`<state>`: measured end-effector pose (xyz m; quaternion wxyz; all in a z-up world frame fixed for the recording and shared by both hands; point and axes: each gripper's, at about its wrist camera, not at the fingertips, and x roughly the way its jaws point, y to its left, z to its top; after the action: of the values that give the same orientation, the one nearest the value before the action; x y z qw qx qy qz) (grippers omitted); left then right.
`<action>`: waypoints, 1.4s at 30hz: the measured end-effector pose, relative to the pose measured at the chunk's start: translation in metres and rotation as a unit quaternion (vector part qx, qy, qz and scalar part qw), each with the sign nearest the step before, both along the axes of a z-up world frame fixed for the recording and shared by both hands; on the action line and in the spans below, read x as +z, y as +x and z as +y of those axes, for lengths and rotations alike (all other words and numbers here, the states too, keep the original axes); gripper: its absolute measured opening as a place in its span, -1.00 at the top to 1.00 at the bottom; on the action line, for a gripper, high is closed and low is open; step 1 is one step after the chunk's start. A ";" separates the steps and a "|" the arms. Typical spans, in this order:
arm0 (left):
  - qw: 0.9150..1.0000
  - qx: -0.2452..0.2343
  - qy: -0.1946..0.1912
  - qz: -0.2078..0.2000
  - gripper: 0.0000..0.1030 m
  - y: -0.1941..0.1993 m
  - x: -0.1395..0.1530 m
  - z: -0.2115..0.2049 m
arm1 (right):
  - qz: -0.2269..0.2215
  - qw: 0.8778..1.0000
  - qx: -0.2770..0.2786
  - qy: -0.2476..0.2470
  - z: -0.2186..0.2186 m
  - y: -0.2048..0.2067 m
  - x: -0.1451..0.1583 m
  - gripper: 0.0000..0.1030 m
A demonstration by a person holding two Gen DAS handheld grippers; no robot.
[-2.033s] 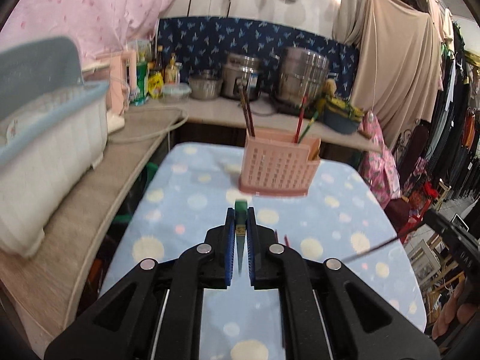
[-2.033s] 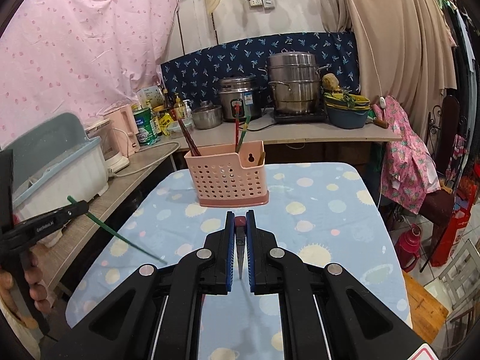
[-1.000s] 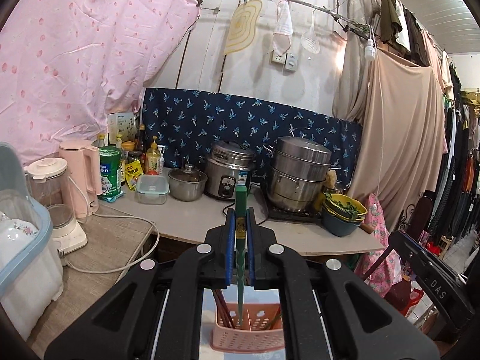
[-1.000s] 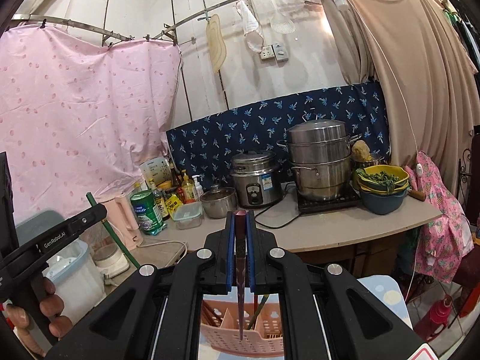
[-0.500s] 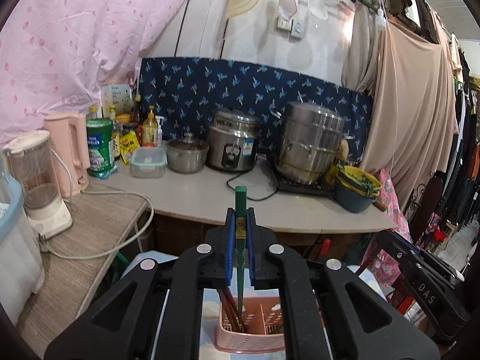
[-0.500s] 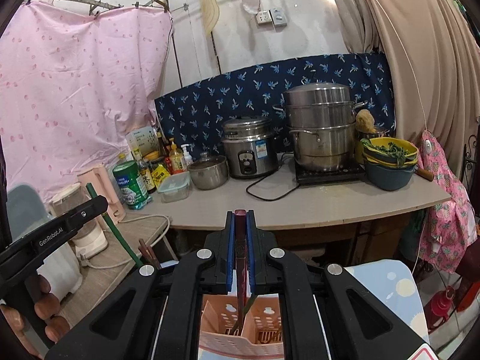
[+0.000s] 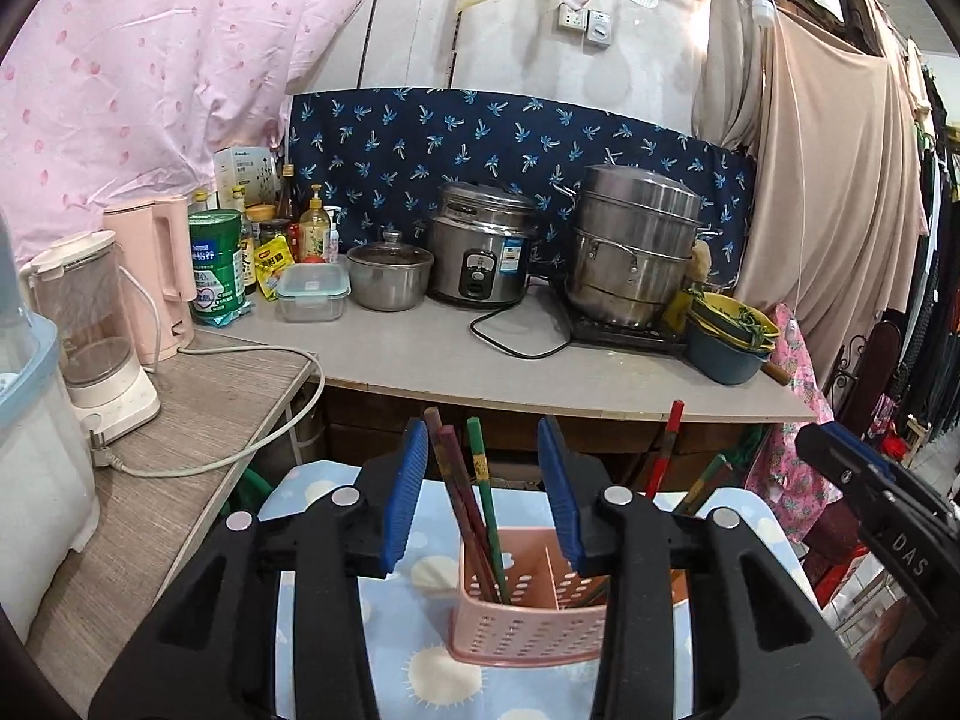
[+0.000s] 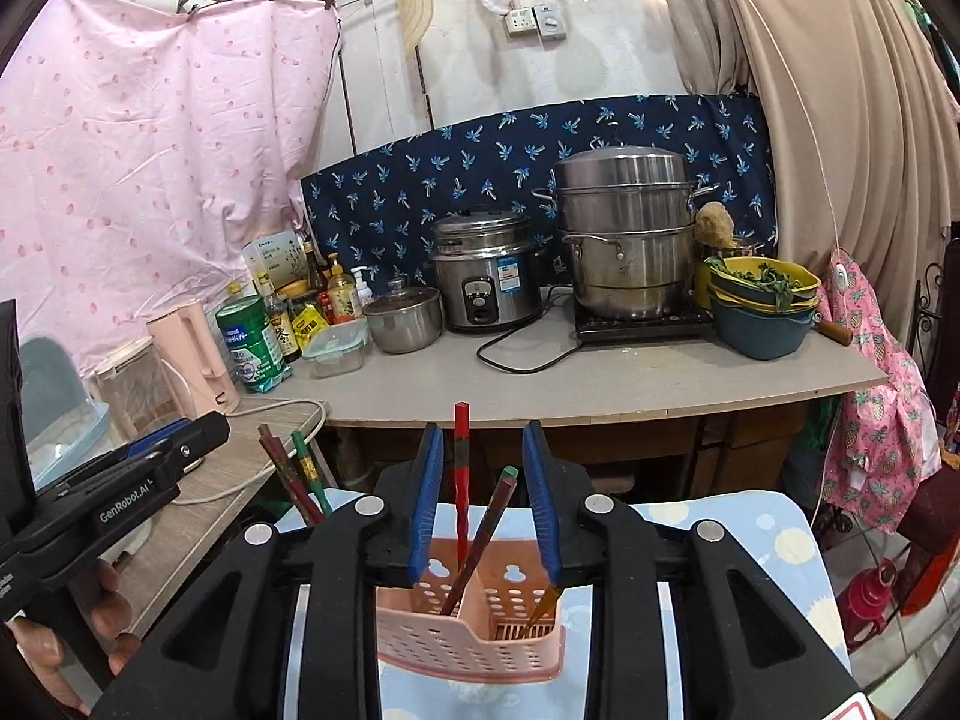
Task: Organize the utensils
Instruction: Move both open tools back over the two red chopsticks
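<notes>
Chopsticks point(image 7: 480, 498) stand in holder point(image 7: 528, 618) between opening left tool point(image 7: 483, 498) jaws.

One pink slotted basket point(image 8: 474, 636) stands on the near table, holding five chopsticks: two dark red-brown point(image 7: 459, 492) and one green point(image 7: 483, 492) in its left compartment, one bright red point(image 8: 461, 468) and one brown, green-tipped point(image 8: 489, 516) in the right (a sixth, yellowish tip may show lower right). On the far counter: two steel cookers point(image 8: 480, 267), one small lidded pot point(image 8: 403, 315), one green tin point(image 8: 249, 339).

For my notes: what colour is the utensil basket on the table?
Pink basket, clearest in the right wrist view.
</notes>
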<state>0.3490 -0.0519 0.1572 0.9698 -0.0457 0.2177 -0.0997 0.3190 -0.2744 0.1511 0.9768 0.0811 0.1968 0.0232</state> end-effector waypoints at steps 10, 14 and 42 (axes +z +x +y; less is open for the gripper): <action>0.999 0.004 0.037 0.012 0.29 -0.055 -0.008 -0.001 | 0.005 1.000 0.011 -0.022 0.016 -0.062 -0.007 0.29; 0.999 0.006 0.048 0.020 0.29 -0.080 -0.015 0.002 | 0.016 1.000 0.019 -0.020 0.023 -0.090 -0.015 0.28; 0.992 0.010 0.071 0.105 0.03 -0.199 -0.091 0.028 | 0.104 0.993 0.041 -0.038 0.055 -0.230 -0.093 0.15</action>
<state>0.1503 -0.0236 0.0661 0.9435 0.0106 0.3241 -0.0689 0.0887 -0.2190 0.0585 0.9517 0.0381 0.3008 0.0478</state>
